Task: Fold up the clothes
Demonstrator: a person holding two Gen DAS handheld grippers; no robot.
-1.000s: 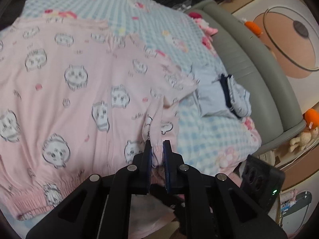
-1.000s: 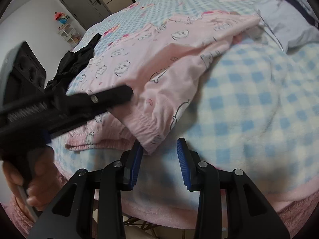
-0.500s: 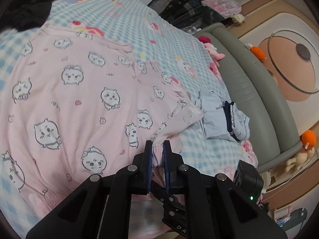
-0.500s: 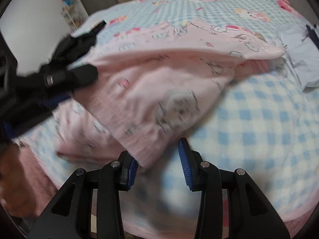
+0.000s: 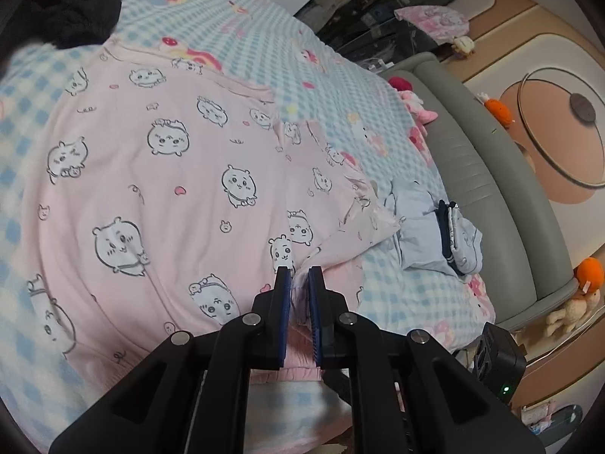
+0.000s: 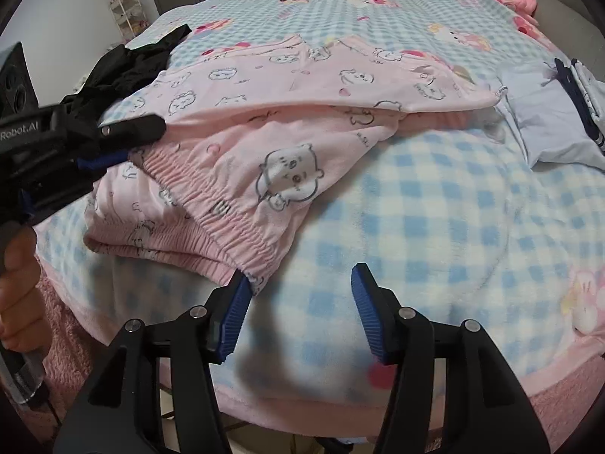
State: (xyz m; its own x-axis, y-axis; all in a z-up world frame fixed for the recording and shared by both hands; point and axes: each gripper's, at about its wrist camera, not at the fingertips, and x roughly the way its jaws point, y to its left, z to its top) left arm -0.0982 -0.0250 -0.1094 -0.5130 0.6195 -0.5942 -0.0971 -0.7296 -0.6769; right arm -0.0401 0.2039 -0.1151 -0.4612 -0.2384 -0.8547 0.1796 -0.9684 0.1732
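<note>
Pink pyjama bottoms (image 5: 159, 174) printed with white cartoon animals lie spread on the blue checked blanket (image 5: 264, 38). My left gripper (image 5: 298, 278) is shut on a pinch of their pink fabric near the right edge. In the right wrist view the same bottoms (image 6: 287, 140) lie doubled over, and the elastic waistband (image 6: 227, 234) faces me. My right gripper (image 6: 300, 280) is open just in front of the waistband corner, which touches its left fingertip (image 6: 240, 289). The left gripper (image 6: 124, 132) shows at the far left, held by a hand (image 6: 19, 265).
A black garment (image 6: 132, 64) lies heaped at the far left of the bed. A folded light-blue garment with navy trim (image 6: 548, 121) sits to the right of the pink bottoms. A grey padded bed frame (image 5: 491, 174) with plush toys (image 5: 571, 302) borders the bed. Bare checked blanket (image 6: 435, 208) lies ahead of the right gripper.
The left gripper has risen and pulled back while still pinching the pink fabric, so more of the bed shows. The right gripper stayed open and drew back, so the waistband corner now sits at its left fingertip.
</note>
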